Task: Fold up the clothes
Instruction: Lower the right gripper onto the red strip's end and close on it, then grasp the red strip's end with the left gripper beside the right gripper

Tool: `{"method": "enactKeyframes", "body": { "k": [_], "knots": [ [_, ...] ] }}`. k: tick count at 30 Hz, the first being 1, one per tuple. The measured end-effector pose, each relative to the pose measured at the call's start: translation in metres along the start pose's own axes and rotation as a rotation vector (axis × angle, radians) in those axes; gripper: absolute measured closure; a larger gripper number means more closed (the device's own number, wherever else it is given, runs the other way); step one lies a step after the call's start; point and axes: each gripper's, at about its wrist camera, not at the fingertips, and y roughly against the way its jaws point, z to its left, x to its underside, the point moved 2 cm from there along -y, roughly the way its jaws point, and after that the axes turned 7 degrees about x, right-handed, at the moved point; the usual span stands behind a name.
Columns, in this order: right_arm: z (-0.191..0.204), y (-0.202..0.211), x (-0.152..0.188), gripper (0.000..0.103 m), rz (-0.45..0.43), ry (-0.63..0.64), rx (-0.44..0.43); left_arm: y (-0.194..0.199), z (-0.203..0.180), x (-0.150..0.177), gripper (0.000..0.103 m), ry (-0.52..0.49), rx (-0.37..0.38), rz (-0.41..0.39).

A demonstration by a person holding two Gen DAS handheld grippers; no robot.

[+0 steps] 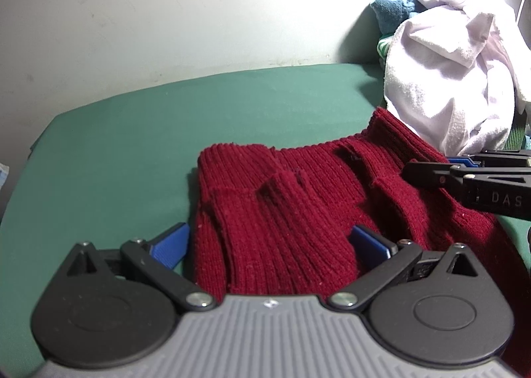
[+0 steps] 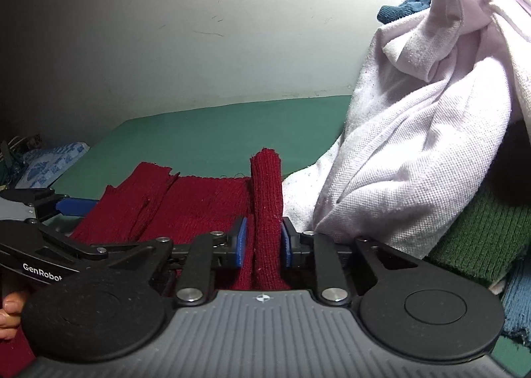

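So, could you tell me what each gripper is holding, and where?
Right gripper pinches a raised fold of the red knit. Left gripper is open, straddling its near edge.

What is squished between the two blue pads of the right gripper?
A standing fold of the dark red ribbed knit sweater sits between the right gripper's pads, seen in the right wrist view.

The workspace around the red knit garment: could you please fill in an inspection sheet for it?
Surface: green sheet, bare at left.
Job's things: red knit garment lying partly folded, one ribbed strip standing up.
Clutter: heap of white cloth at right, over green knit and blue pieces.
Grippers: left gripper open, straddling the garment's near edge; right gripper closed on the raised strip.
Cables: nothing seen.
Surroundings: scuffed pale wall; patterned blue-white cloth at far left.
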Motion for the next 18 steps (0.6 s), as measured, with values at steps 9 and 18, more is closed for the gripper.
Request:
{"method": "enactKeyframes", "body": {
  "k": [9,18],
  "knots": [
    [-0.001,-0.001,0.001,0.077,0.004,-0.009,-0.029,0.015,0.021,0.002,0.001,0.029,0.171,-0.013],
    [0.007,0.000,-0.017,0.067,0.068,0.099,-0.139,0.013,0.025,-0.002,0.001,0.038,0.245,-0.001]
  ]
}}
